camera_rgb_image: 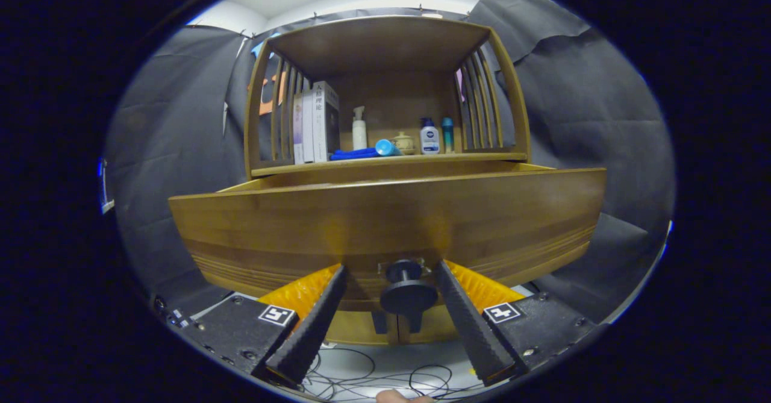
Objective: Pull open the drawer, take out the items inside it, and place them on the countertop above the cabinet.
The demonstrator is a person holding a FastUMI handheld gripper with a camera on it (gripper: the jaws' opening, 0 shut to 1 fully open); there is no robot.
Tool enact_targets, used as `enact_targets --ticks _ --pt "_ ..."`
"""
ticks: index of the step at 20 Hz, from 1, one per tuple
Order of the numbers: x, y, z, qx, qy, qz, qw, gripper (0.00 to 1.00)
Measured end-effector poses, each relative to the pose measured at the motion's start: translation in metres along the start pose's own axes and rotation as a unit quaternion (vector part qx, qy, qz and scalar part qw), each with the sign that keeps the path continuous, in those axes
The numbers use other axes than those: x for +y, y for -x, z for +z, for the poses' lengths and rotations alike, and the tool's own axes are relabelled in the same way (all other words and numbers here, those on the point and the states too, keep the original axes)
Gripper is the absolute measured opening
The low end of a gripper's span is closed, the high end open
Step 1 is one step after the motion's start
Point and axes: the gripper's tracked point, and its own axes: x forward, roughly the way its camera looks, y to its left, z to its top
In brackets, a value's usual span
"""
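We saw the gripper [391,270] spread wide, its fingers flanking the black knob [408,294] without touching it. The drawer [385,228] stood pulled out just ahead of the fingertips, its front hiding the inside. Beyond it, the countertop [482,156] held books [315,123] and bottles [429,137], with bare wood towards the right.
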Motion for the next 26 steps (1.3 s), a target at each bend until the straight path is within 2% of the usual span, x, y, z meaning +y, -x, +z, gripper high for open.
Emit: enact_targets --ticks 13,17,26 --pt "0.005 -0.067 0.023 0.005 0.005 -0.011 1.0 0.99" --pt "0.002 -0.089 0.025 0.019 0.031 -0.018 0.999 0.99" --pt "0.001 -0.128 0.035 0.037 0.015 -0.013 0.999 0.97"
